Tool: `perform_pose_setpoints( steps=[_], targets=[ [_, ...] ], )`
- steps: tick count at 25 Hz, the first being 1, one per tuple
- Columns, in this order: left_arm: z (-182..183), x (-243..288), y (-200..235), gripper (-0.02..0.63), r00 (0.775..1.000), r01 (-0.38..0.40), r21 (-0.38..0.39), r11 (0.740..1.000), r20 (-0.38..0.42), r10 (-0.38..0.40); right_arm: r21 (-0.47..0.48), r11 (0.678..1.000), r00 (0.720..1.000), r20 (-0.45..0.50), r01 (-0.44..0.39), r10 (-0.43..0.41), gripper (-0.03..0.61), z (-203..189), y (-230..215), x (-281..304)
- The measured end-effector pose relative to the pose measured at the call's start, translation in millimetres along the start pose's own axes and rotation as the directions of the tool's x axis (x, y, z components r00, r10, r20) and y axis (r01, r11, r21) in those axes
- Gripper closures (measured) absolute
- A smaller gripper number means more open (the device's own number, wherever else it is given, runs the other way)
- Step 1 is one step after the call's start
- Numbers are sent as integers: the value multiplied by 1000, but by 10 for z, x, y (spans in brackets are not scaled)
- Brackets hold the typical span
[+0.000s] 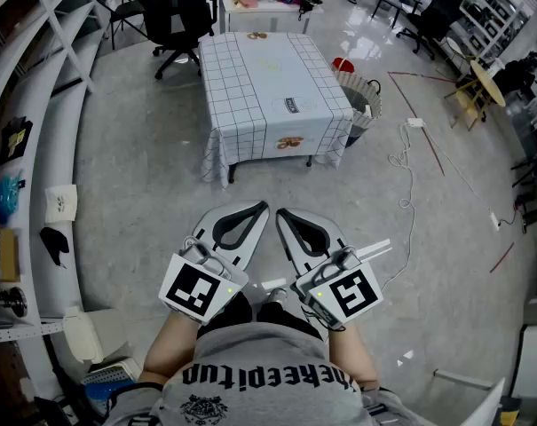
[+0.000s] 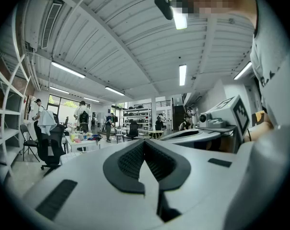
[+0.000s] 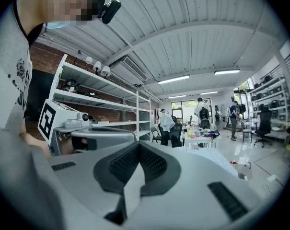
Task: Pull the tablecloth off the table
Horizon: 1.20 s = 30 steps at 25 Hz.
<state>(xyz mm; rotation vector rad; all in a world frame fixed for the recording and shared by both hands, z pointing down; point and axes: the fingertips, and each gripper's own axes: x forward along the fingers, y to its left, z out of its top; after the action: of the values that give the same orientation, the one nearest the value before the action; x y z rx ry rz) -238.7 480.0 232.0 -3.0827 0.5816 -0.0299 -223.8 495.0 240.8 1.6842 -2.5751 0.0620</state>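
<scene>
Closest to me, at 6 o'clock in the head view, the person's grey shirt [image 1: 250, 382] fills the bottom edge and is cut off by it. Just ahead, the left gripper [image 1: 262, 208] and the right gripper [image 1: 282, 212] are held level side by side over the bare floor [image 1: 144, 193], with their tips nearly meeting.

The left gripper view shows that gripper's fingers [image 2: 130, 159] pressed together with nothing between them. The right gripper view shows the same: its fingers [image 3: 152, 163] are closed and empty.

At 1 o'clock a white cable [image 1: 405, 171] trails across the floor.

At 12 o'clock, well apart from both grippers, the tablecloth [image 1: 268, 82], white with a dark grid, lies spread over the surface and hangs down its near and side edges. The surface itself is hidden. Only its legs [image 1: 232, 172] show below the hem. A small brownish thing [image 1: 256, 35] sits at the cloth's far edge, too small for me to name.

Just beside the cloth's right corner a wicker basket [image 1: 373, 90] holds something dark that I cannot identify. A red container [image 1: 343, 64] beyond it is partly hidden.

Farther on at 12 o'clock stand a black office chair [image 1: 181, 11] and a second white surface [image 1: 255, 18] crowded with small colourful things I cannot make out.

At 9 o'clock white shelving [image 1: 37, 149] runs out of frame.
</scene>
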Motion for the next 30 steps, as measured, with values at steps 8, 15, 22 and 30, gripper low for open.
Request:
perform_pose_setpoints(
  steps=[8, 15, 22, 30],
  targets=[
    [-22, -16, 121, 600, 1000, 11, 19, 1000, -1, -11, -6, 1000, 1000, -3, 6, -6, 571, -5, 17, 135],
    [-35, -27, 259, 600, 1000, 16, 13, 1000, -10, -15, -3, 1000, 1000, -11, 12, -12, 571, -1, 29, 280],
    [-58, -46, 416, 600, 1000, 28, 11, 1000, -6, -28, 0, 1000, 1000, -11, 27, -27, 571, -22, 47, 435],
    [-148, 67, 554, 600, 998, 57, -2, 998, 11, -57, 26, 997, 997, 6, 77, -78, 569, -62, -102, 534]
  ],
)
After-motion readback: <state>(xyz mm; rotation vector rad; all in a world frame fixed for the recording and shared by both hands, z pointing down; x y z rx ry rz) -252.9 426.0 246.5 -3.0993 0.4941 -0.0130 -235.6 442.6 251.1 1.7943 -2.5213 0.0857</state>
